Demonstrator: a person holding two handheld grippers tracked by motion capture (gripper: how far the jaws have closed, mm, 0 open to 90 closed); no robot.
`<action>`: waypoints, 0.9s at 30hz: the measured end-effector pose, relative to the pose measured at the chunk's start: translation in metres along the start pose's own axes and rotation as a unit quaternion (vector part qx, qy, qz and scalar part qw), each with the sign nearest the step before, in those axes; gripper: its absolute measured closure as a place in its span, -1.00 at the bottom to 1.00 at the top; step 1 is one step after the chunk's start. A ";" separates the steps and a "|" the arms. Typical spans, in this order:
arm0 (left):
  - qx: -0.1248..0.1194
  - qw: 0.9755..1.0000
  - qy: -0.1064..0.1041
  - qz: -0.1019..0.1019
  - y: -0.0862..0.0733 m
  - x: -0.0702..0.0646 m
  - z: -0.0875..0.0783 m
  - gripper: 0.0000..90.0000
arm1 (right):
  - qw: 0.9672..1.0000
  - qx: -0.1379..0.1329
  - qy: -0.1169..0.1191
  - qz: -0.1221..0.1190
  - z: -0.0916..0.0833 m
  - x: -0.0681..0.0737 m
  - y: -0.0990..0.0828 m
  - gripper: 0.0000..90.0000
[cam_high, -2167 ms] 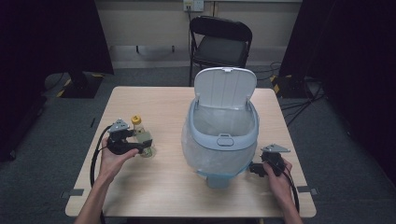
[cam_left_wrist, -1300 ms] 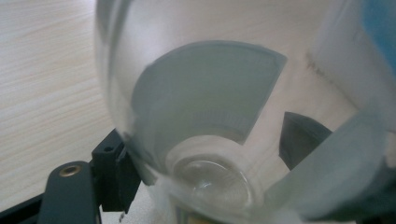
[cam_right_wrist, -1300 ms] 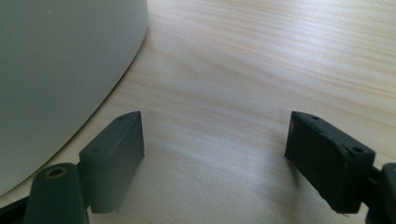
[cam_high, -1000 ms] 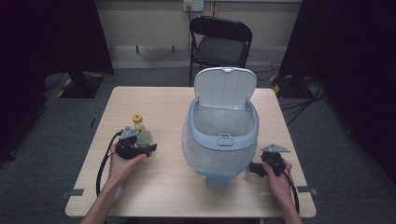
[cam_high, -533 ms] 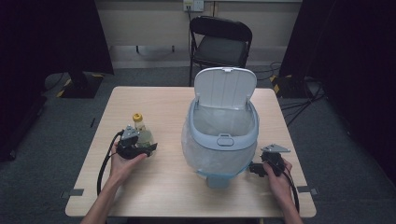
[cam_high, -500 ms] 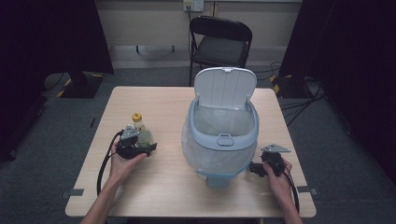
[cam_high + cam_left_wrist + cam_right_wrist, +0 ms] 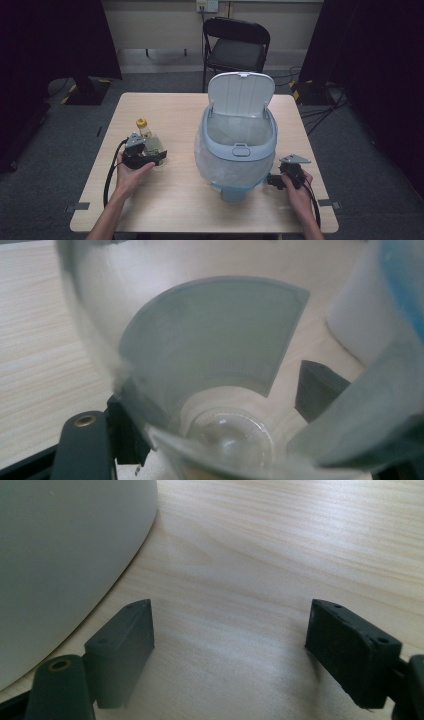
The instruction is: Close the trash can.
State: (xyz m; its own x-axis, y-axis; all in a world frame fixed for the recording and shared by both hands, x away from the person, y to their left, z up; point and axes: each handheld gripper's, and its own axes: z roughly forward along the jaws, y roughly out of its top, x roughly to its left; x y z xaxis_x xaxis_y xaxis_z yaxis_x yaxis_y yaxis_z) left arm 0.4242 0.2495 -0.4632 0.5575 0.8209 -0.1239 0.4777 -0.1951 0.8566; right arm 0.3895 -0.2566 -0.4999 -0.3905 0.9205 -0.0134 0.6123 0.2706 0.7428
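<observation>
Gripping: left gripper (image 7: 150,159) clasped on the lower body of a clear bottle (image 7: 150,142); in the left gripper view one black jaw at each flank of the bottle (image 7: 215,355), pressed close against the plastic.
Bottle place: at 9 o'clock on the table (image 7: 165,210), well left of the bin (image 7: 210,145), yellow cap (image 7: 142,122) on top.
Bottle axis: roughly upright, cap end leaning toward 11 o'clock, away from the hand; base nearest the jaws.
Bin: at table centre, lid (image 7: 241,95) swung up and back toward 12 o'clock, mouth open to the sky, clear liner inside.
Right gripper (image 7: 272,181): released, jaws wide apart with bare wood between them in the right gripper view (image 7: 230,645); parked at 5 o'clock, just beside the bin's base.
Key relation: bin mouth at 3 o'clock from the held bottle and higher than it; rim between the two.
Nearer hand: left, already on the bottle; right nearer the bin but empty.
Likely step: lifting above rim height, carrying toward 3 o'clock, letting go over the opening.
Risk: slick round plastic liable to slip or swing in a low grip; base liable to clip the near rim if carried too low.
</observation>
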 end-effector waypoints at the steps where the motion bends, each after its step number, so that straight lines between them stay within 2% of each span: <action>1: -0.004 1.000 -0.003 -0.007 0.000 0.000 0.001 -0.38 | 1.000 0.000 0.000 -0.001 0.000 0.000 0.000 -0.59; 3: -0.011 1.000 -0.012 -0.014 0.004 -0.001 0.002 -0.38 | 1.000 0.000 0.000 -0.001 0.000 0.000 0.000 -0.59; 5: -0.008 1.000 -0.009 0.000 0.007 -0.004 0.002 -0.38 | 1.000 0.000 0.000 0.000 0.000 0.000 0.000 -0.59; 10: -0.022 1.000 -0.015 0.003 0.014 -0.009 -0.003 -0.38 | 1.000 0.000 0.000 -0.001 0.000 0.000 0.000 -0.59; 15: -0.048 0.999 -0.020 -0.001 0.025 -0.014 -0.015 -0.38 | 1.000 -0.002 -0.001 -0.003 0.000 0.000 0.000 -0.59; 18: -0.060 0.998 -0.025 0.007 0.031 -0.016 -0.024 -0.38 | 1.000 -0.001 -0.001 -0.002 0.000 0.000 0.000 -0.59; 25: -0.089 0.995 -0.036 0.008 0.045 -0.021 -0.040 -0.38 | 1.000 -0.001 -0.001 -0.002 0.000 0.000 0.000 -0.59; 27: -0.095 0.995 -0.035 0.015 0.049 -0.022 -0.045 -0.38 | 1.000 -0.001 -0.001 -0.002 0.000 0.000 0.000 -0.59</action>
State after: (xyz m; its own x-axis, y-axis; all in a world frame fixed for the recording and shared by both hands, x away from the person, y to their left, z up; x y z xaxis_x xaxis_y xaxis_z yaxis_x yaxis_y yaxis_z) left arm 0.4049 0.2463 -0.3960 0.6187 0.7755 -0.1258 0.3270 -0.1086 0.9388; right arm 0.3896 -0.2568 -0.5000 -0.3916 0.9200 -0.0184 0.6086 0.2739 0.7447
